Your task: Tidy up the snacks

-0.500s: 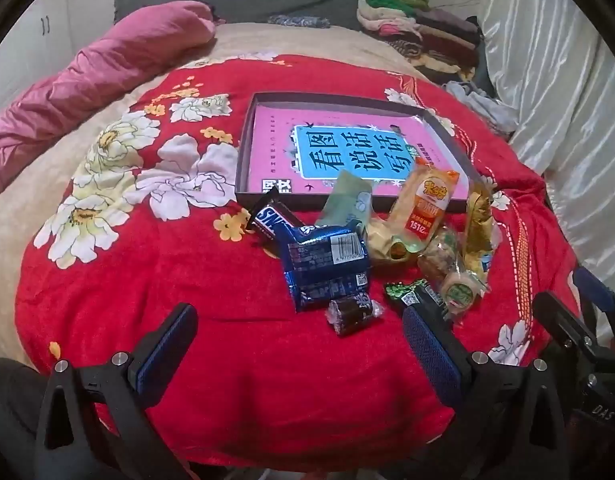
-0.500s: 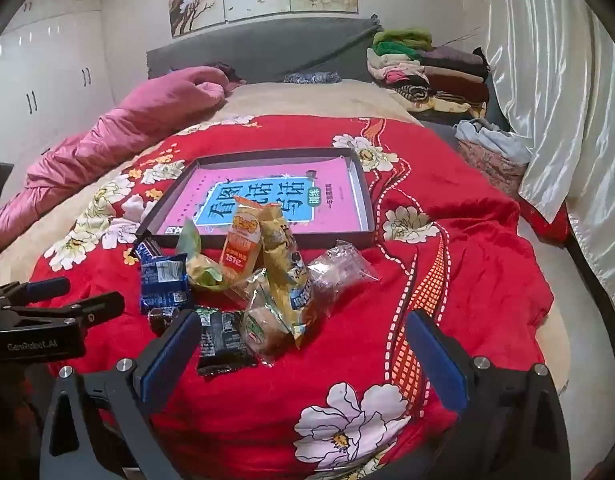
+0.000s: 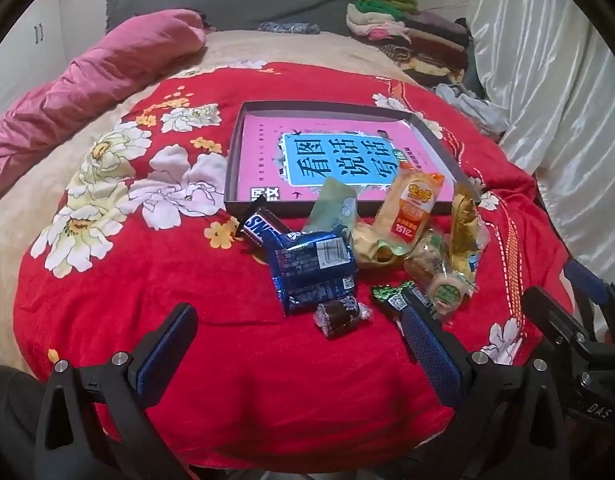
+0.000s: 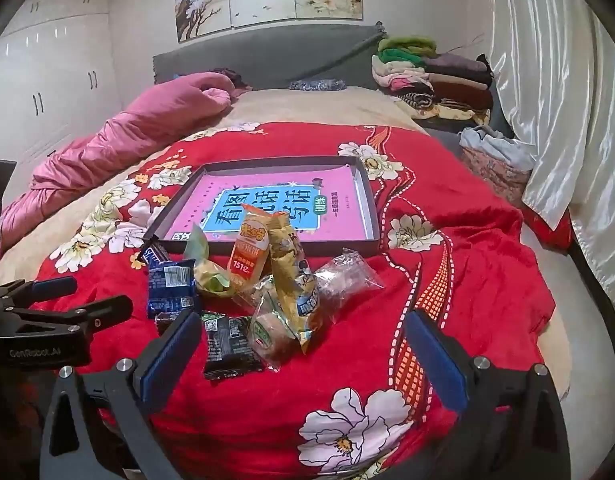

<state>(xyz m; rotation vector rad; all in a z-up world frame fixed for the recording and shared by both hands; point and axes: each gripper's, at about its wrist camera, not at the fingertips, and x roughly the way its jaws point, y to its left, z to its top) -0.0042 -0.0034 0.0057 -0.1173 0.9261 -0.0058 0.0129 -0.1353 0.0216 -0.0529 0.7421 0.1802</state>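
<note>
A heap of wrapped snacks lies on the red flowered blanket [image 3: 187, 280] in front of a shallow dark box [image 3: 233, 160] lined with a pink sheet. In the heap: a blue packet [image 3: 313, 270], a Snickers bar [image 3: 257, 226], an orange packet [image 3: 413, 206], a small dark sweet [image 3: 339, 316], a black-green packet [image 4: 227, 344], a yellow bag [image 4: 293, 280] and a clear bag [image 4: 345, 276]. My left gripper [image 3: 299, 344] is open and empty, just short of the dark sweet. My right gripper [image 4: 301, 348] is open and empty around the near end of the heap.
A pink quilt [image 3: 99, 76] lies along the left of the bed. Folded clothes [image 4: 431, 76] are stacked at the back right. A white curtain [image 4: 567, 100] hangs on the right. The right gripper shows at the right edge of the left wrist view [image 3: 579, 320].
Both grippers have tilted up a little, so more of the headboard and wall shows. The snacks have not moved.
</note>
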